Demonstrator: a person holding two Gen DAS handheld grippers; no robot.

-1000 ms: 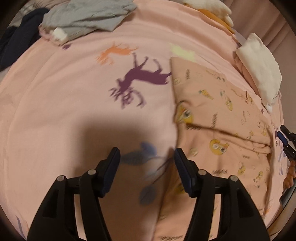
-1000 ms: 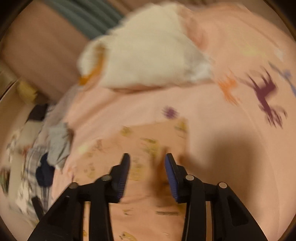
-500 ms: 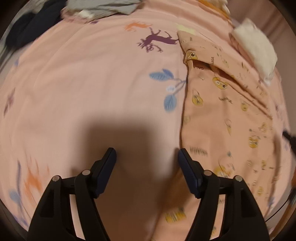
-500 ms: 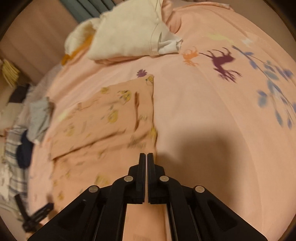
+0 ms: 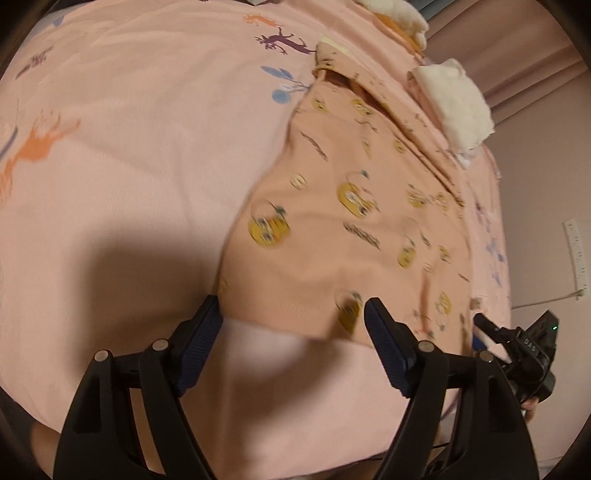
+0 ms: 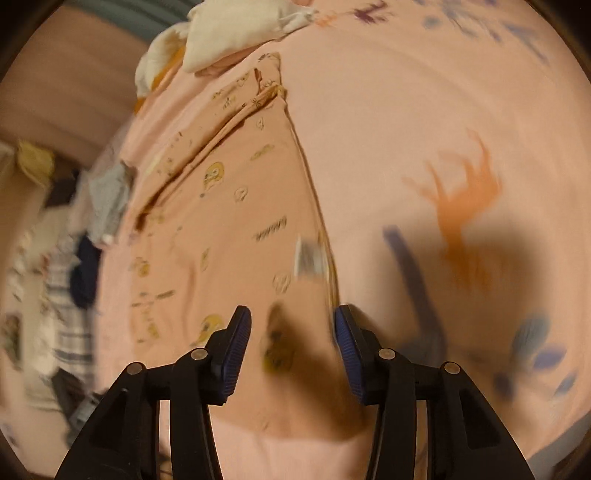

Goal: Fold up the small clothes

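A peach garment with yellow cartoon prints lies flat on the pink bedsheet; it also shows in the right wrist view. My left gripper is open, its fingers at the garment's near hem. My right gripper is open over the garment's near right corner, beside its right edge. The right gripper also shows at the lower right of the left wrist view.
Folded white clothes lie beyond the garment, also in the right wrist view. A heap of grey, navy and plaid clothes lies at the left. The sheet carries animal prints.
Both grippers have moved back toward the garment's near hem. The right gripper, shut half a second ago, is now open. The left stayed open.
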